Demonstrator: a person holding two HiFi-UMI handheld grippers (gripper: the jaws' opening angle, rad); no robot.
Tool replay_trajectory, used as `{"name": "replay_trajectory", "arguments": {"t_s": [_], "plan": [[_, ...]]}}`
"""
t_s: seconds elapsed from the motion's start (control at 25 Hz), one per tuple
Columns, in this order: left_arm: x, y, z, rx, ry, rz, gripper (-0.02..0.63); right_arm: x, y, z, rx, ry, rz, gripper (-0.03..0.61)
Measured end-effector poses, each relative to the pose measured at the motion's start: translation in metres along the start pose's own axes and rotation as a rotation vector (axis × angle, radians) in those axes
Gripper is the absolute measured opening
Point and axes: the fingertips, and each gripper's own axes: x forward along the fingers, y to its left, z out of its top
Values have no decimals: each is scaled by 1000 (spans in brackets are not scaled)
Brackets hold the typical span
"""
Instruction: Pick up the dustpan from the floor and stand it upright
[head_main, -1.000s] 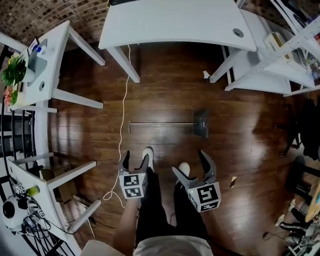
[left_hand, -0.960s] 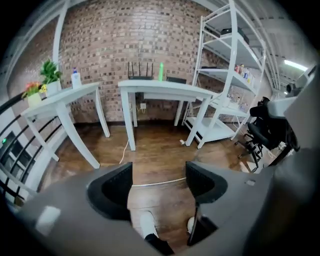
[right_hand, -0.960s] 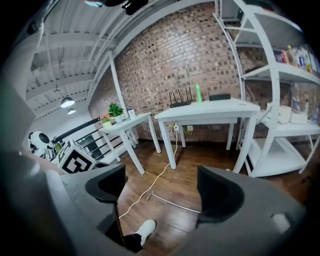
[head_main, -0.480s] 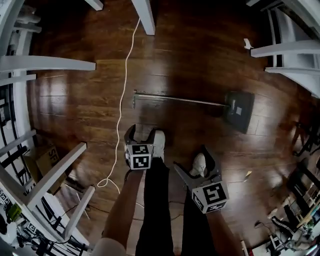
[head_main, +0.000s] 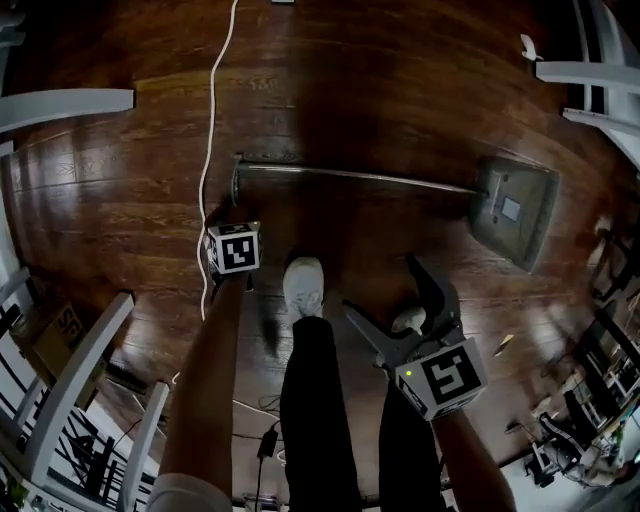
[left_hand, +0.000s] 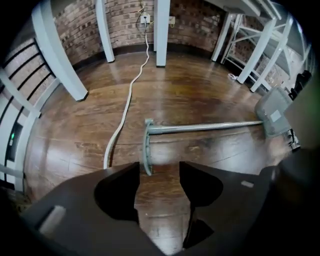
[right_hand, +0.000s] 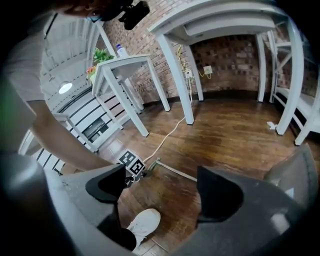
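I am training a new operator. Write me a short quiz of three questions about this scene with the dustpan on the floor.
1. True or false: the dustpan stands upright on the floor.
2. Which part of the dustpan lies nearest the left gripper? A the pan; B the grip end of the handle; C the middle of the shaft.
3. Fill in: a white ___ runs over the floor close to the grip end.

Key:
1. False, it lies flat.
2. B. The jaws are closing, with the grip end at their tips, not gripped.
3. cable
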Motion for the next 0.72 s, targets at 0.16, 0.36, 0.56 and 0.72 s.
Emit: {"name": "replay_trajectory", "arguments": {"t_s": [0.16,0.36,0.56,0.72], "plan": [[33,32,10,-68,6,93,151,-1,-29,-38,44,44,-56,434],[6,27,23,-161,-28,69,76,-33,-54,-33,142,53,-161,434],[-130,0,64,-138,-88,157,77,-83,-32,42,111,-13,-158,434],[-253,-49,98,-121,-210,117,83,-143,4,106,96,-74,-152,434]]}}
